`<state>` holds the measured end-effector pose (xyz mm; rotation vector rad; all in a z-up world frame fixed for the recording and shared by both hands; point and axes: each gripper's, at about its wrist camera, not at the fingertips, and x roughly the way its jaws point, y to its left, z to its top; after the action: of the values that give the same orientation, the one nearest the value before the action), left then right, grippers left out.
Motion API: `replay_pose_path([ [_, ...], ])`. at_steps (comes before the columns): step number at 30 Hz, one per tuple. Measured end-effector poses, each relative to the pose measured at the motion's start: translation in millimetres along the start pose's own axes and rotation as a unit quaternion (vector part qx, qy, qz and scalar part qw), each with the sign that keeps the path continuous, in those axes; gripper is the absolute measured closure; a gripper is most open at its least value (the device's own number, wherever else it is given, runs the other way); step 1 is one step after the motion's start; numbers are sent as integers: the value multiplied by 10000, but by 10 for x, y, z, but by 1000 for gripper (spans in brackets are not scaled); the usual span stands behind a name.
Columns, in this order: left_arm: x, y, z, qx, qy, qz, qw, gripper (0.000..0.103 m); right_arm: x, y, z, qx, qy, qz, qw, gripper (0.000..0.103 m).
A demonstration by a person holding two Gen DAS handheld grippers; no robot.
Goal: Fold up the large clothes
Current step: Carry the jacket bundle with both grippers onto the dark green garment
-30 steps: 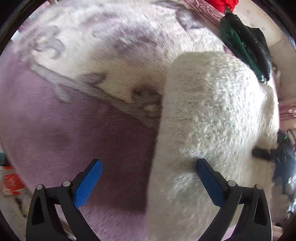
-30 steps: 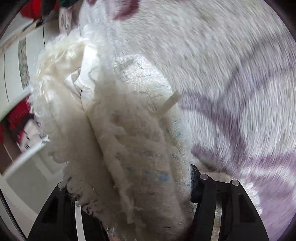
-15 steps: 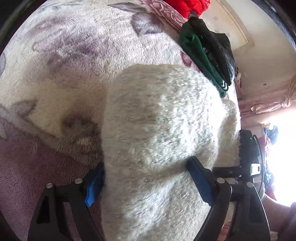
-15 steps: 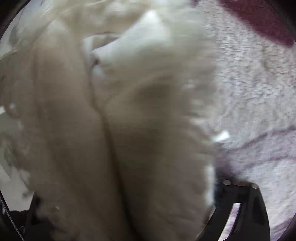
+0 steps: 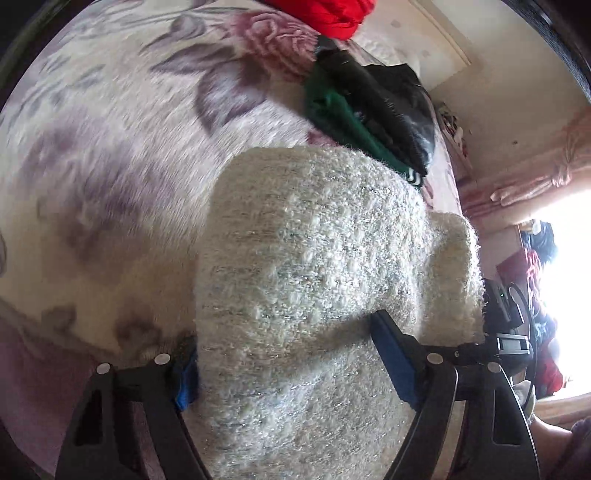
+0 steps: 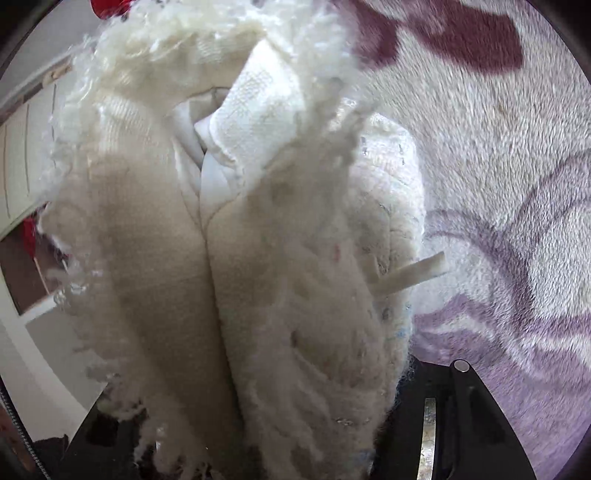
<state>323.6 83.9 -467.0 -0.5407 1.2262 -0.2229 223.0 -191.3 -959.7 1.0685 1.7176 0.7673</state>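
A thick cream fuzzy knit garment (image 5: 314,266), folded into a bundle, fills the space between the fingers of my left gripper (image 5: 291,354). Both blue pads press into its sides, so the left gripper is shut on it. In the right wrist view the same garment (image 6: 258,258) shows its folded layers, fringe and a white label strip. It fills my right gripper (image 6: 258,424), whose fingertips are hidden by the fabric. The bundle is held above a plush floral blanket (image 5: 110,147).
The blanket (image 6: 498,184) is cream with purple flowers. A green and a black garment (image 5: 369,107) lie at its far edge, with a red one (image 5: 325,14) beyond. A bright window (image 5: 565,258) and pink curtains are at right. White furniture (image 6: 22,147) stands at left.
The left gripper moved onto the folded bundle and closed on it. Both grippers have lifted and swung with the garment, so the far clothes and window came into view.
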Motion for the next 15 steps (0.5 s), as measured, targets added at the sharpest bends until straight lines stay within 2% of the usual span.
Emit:
replay_pose_path([
  [4,-145,-299,370,343,64,-68,9994,24,-253,289,-128,-9,-416,155,9990,47],
  [8,-275,-667,796,668,156,-189,9975,24,-492,673,-113,4,-774,221,9968,47],
  [13,-356,-1131,1400,988,172,-338,9944,24,-960,1145,118,-149,-1165,205,9929,47],
  [15,-357,-1284,1648,1092,144,-395,9931,24,-1154,1370,440,-234,-1311,185,9909,47],
])
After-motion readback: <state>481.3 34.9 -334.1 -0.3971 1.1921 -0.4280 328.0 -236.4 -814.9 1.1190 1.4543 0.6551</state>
